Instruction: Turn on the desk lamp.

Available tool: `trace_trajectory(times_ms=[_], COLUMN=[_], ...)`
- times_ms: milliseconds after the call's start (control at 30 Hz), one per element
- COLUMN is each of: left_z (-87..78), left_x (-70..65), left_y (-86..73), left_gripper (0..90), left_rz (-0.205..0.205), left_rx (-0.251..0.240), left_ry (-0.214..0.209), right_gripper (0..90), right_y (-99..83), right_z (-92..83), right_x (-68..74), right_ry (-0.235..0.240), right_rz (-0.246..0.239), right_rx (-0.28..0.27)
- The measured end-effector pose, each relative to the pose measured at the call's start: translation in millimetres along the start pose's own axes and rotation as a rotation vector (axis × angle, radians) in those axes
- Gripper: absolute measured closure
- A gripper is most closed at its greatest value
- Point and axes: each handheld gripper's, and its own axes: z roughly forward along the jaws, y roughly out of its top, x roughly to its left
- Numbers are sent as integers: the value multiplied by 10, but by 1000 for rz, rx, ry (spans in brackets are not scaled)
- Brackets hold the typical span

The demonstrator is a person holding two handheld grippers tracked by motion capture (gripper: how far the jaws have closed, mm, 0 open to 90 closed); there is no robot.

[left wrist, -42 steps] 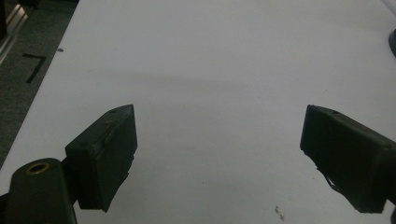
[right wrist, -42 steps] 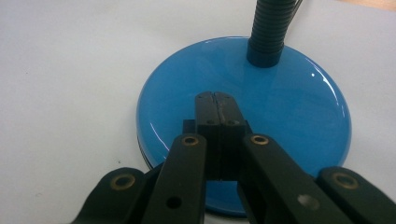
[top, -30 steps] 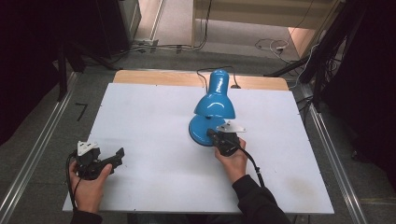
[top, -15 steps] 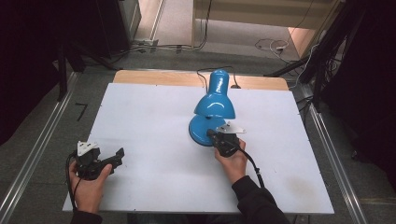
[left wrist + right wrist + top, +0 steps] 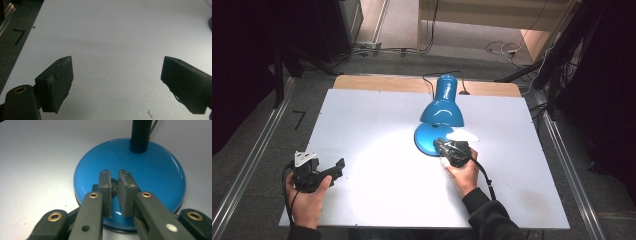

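Blue desk lamp [image 5: 441, 112] sits toward the far middle of the white counter [image 5: 377, 165], its shade tipped down and facing the person, neck running back away from them. Right claw [image 5: 115, 187] is nearly closed, tips over the black switch [image 5: 113, 186] on the lamp base [image 5: 155, 177]. Left claw [image 5: 116, 82] is spread wide over bare counter near the front left corner, well apart from the lamp.

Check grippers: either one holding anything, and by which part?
Nothing is held. The left gripper is open over bare table. The right gripper is nearly shut, tips over the switch on the lamp base, clamping nothing.
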Motion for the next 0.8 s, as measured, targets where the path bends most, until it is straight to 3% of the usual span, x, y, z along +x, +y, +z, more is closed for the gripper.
trace_trajectory(times_ms=[67,100,133,200,333,567,633,800], left_z=[3,0,-1,-1,3,5,1,-1], left_x=[-3,-3,-5,-6,-5,-5,-4,-3], left_y=[-1,0,0,1,1,0,0,-1], left_gripper=[119,119,119,119,119,119,119,119], left_rz=[1,5,4,4,3,-1,4,4], left_rx=[0,3,1,0,1,-1,3,2], left_ry=[0,-1,-1,-1,1,1,1,0], right_gripper=[696,608,608,474,354,260,221,193], right_y=[28,51,51,69,98,108,105,92], right_z=[-35,-66,-66,-83,-117,-177,-188,-238], right_x=[-13,-23,-23,-37,-79,-97,-92,-95], right_ry=[2,-2,-2,-4,-17,-24,-40,-45], right_rz=[-2,4,4,24,44,24,-3,-23], right_rx=[-7,-14,-14,-25,-16,-2,12,16])
